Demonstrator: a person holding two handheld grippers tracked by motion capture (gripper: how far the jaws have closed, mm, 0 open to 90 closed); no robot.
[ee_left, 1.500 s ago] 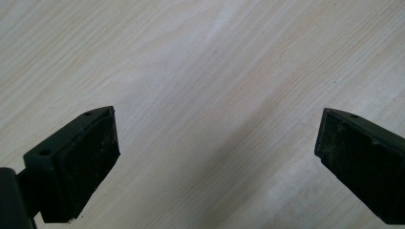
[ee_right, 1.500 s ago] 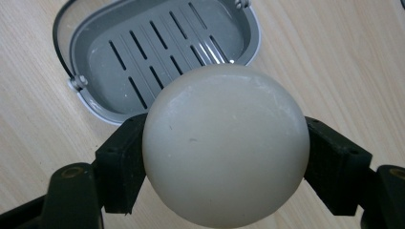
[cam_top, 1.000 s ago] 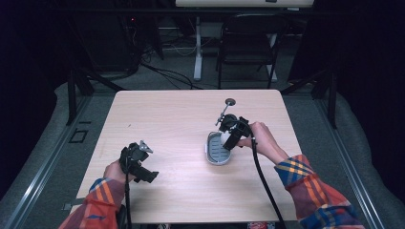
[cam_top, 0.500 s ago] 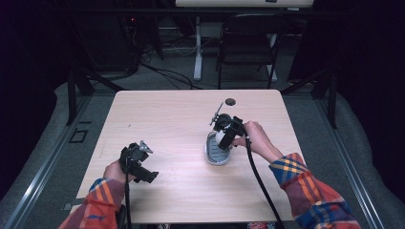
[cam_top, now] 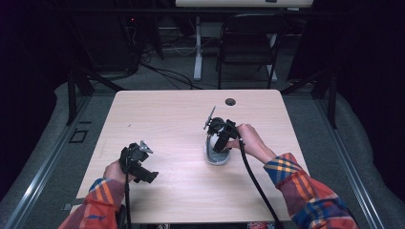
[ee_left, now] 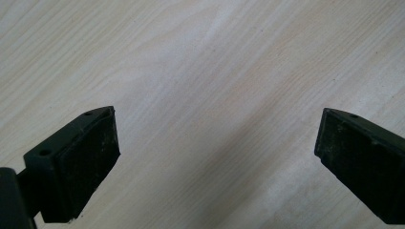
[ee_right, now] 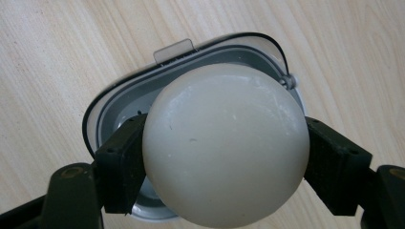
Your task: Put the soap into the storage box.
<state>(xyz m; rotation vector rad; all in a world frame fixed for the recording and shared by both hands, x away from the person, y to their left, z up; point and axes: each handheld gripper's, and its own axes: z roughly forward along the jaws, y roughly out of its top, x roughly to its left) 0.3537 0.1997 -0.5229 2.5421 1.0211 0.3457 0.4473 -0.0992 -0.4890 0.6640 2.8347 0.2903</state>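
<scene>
Jaws around smooth round white ball [ee_right: 224,143]

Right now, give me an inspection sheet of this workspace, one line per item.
Surface: pale wood table, round hole near far edge.
Job's things: white ball above open grey case.
Clutter: nothing seen.
Grippers: right gripper shut on the ball over the case; left gripper open, nothing between its jaws, over bare wood.
Cables: black cable trails from the right gripper toward the near edge.
Surroundings: dark room, folding chair beyond the table, grey floor.
</scene>
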